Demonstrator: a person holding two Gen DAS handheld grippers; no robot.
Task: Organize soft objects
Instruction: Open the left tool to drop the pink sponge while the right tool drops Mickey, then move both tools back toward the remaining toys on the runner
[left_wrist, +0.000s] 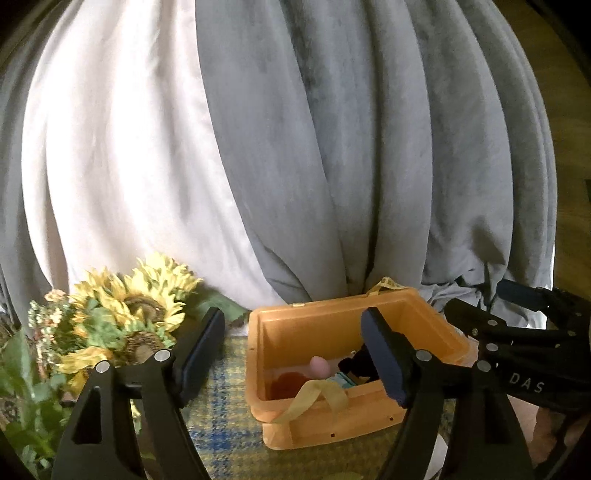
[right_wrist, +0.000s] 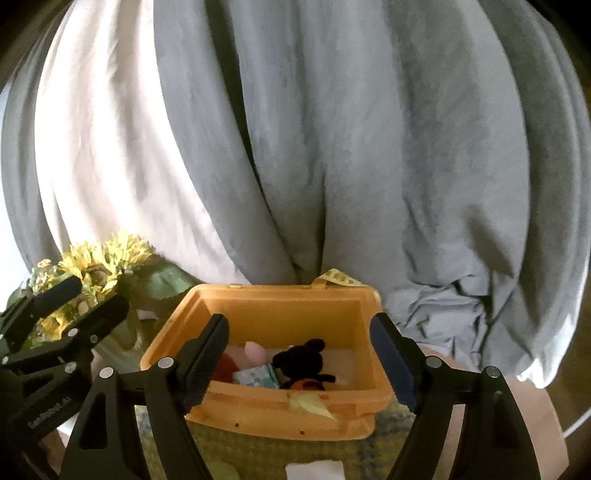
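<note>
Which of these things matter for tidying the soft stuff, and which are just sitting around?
Part of the job:
orange bin
black plush toy
pink soft toy
patterned cloth packet

Just lying about:
sunflower bouquet
grey curtain
white curtain
plaid tablecloth

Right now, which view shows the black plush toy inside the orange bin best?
The right wrist view: the black plush toy lies in plain sight in the orange bin, round ears and body visible. In the left wrist view only a dark scrap of it peeks out behind the left gripper's finger.
</note>
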